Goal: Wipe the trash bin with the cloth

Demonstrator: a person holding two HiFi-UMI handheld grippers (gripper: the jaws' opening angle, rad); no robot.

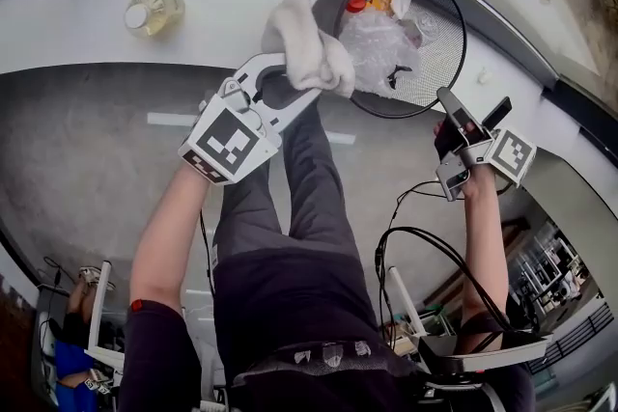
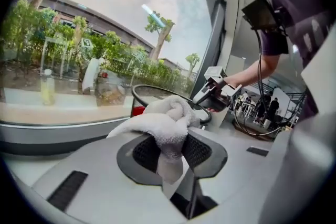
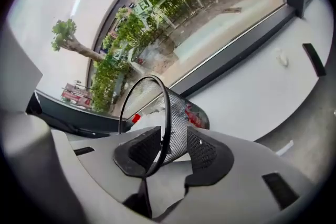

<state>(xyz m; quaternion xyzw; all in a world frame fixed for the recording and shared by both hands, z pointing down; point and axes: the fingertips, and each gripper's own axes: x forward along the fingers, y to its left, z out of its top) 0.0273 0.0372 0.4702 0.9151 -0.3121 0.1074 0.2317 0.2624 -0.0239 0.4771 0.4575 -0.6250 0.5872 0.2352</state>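
The black wire-mesh trash bin (image 1: pixel 439 63) stands on the white ledge by the window, with crumpled plastic and other rubbish inside. My left gripper (image 1: pixel 294 80) is shut on a white cloth (image 1: pixel 307 43), and the bundle rests against the bin's left rim. The left gripper view shows the cloth (image 2: pixel 163 126) pinched between the pads, with the bin's rim (image 2: pixel 137 93) just behind it. My right gripper (image 1: pixel 446 101) is at the bin's lower right edge. In the right gripper view the bin's rim and mesh wall (image 3: pixel 176 128) pass between its jaws (image 3: pixel 172 147), which stand open around them.
A small bottle of yellow liquid (image 1: pixel 153 13) stands on the white ledge (image 1: pixel 87 34) to the left of the bin. A window runs behind the ledge. Black cables (image 1: pixel 415 246) hang by my right arm. The grey floor lies below the ledge.
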